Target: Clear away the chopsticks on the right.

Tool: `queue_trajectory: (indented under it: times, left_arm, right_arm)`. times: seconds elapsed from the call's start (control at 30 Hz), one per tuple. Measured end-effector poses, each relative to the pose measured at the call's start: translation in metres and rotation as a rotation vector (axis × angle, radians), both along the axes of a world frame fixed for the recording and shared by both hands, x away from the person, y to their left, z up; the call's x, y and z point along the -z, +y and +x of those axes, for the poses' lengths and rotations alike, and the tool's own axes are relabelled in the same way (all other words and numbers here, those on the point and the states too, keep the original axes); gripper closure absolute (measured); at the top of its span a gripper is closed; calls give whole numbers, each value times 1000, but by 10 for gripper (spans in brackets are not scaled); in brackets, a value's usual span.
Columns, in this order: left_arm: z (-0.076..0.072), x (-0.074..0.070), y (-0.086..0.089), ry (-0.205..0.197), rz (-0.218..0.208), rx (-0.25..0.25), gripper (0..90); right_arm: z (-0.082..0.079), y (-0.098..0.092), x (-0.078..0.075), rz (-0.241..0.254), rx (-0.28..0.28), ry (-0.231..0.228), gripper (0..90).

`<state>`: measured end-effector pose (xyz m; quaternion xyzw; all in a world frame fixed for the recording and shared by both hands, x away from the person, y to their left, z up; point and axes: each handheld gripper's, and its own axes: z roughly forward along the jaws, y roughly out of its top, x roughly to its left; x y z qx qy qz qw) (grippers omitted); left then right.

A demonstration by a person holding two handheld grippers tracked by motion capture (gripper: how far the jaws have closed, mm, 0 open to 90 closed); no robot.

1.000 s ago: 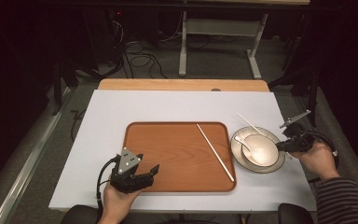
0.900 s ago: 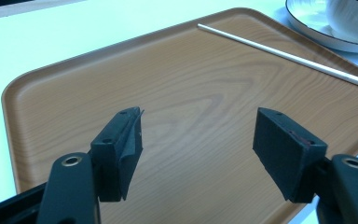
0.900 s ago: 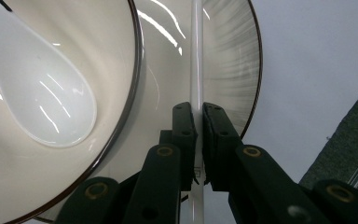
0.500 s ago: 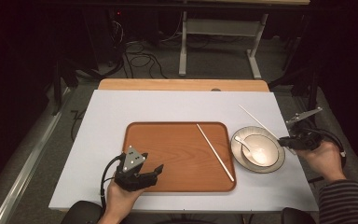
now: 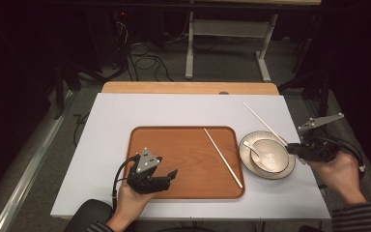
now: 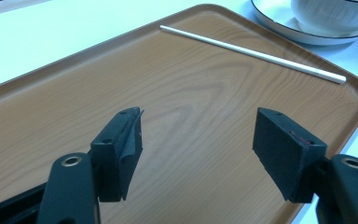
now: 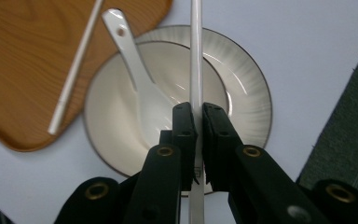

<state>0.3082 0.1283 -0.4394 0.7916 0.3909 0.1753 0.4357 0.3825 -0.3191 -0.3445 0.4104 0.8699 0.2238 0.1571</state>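
Right gripper [image 7: 196,116]: fingers clamped on the second chopstick [image 7: 196,56], now lifted off the counter [image 5: 174,108] and held over the bowl [image 5: 269,154] near the right edge; a second ago lying flat there. Pickup judged done; likely next, onto the tray [image 5: 174,145] beside the first chopstick [image 5: 223,157]. Left gripper [image 6: 198,149]: fingers wide, empty, drawn back over the tray's near-left corner.

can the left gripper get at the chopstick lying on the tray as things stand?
Probably yes. The left gripper is open and holds nothing, low over the tray, and bare wood lies between it and the chopstick near the tray's far edge. The right gripper is off over the bowl, out of the way.
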Motion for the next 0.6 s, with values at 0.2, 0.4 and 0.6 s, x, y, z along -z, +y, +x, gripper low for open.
queue_trajectory:
  times: [0.2,0.4,0.6]
  left_arm:
    - [3,0,-5,-3,4,22,335]
    - [5,-1,-9,-6,5,40,335]
    - [7,-1,-11,-7,2,51,335]
  right_arm:
    - [-19,29,-6,8,-53,-15,862]
    - [-32,61,-1,21,-78,-5,861]
    - [-37,87,13,7,-100,21,861]
